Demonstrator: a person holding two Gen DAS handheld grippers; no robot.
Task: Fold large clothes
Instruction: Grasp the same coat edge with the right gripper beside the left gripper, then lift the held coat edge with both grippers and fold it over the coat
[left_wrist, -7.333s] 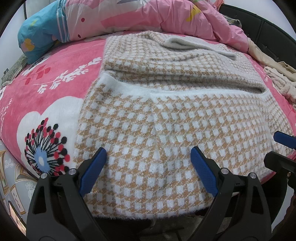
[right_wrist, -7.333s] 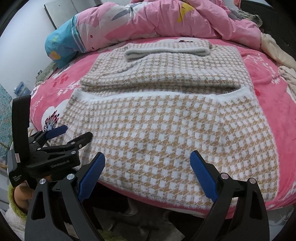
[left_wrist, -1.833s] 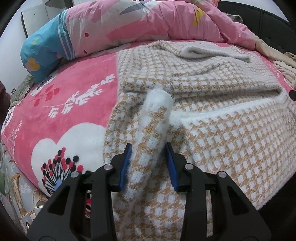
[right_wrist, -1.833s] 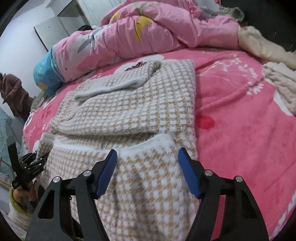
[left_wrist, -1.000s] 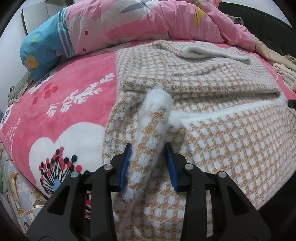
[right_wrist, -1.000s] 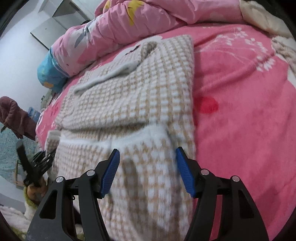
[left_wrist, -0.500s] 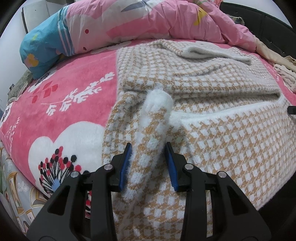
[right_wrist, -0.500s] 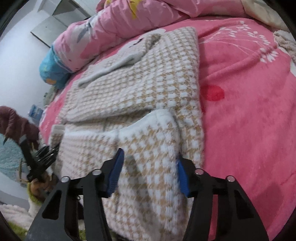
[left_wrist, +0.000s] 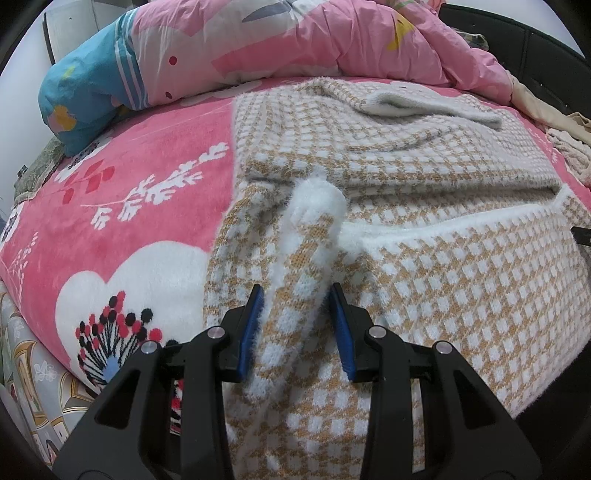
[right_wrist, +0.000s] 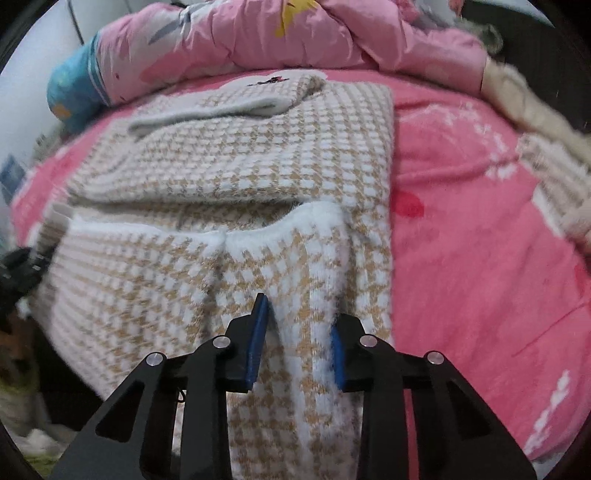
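Observation:
A tan-and-white checked sweater (left_wrist: 424, 177) lies flat on the pink bed blanket (left_wrist: 129, 184), its near part folded up with a fluffy white hem. My left gripper (left_wrist: 295, 328) is shut on the hem's left corner, which stands up as a pinched ridge between the blue pads. In the right wrist view the same sweater (right_wrist: 258, 162) fills the middle. My right gripper (right_wrist: 297, 339) has its jaws closing on the hem's right corner, and the cloth is bunched into a ridge that touches both pads. The left gripper (right_wrist: 18, 266) shows dark at the far left edge.
A pink duvet (left_wrist: 295, 44) with a blue end (left_wrist: 85, 85) is heaped along the back of the bed. Beige clothes (right_wrist: 535, 110) lie at the right. The bed's edge drops off at the lower left beyond the flower print (left_wrist: 110, 332).
The right gripper's jaws have narrowed from wide apart onto the hem's right corner, and its view has swung and rolled. The left gripper and its pinched corner have stayed put.

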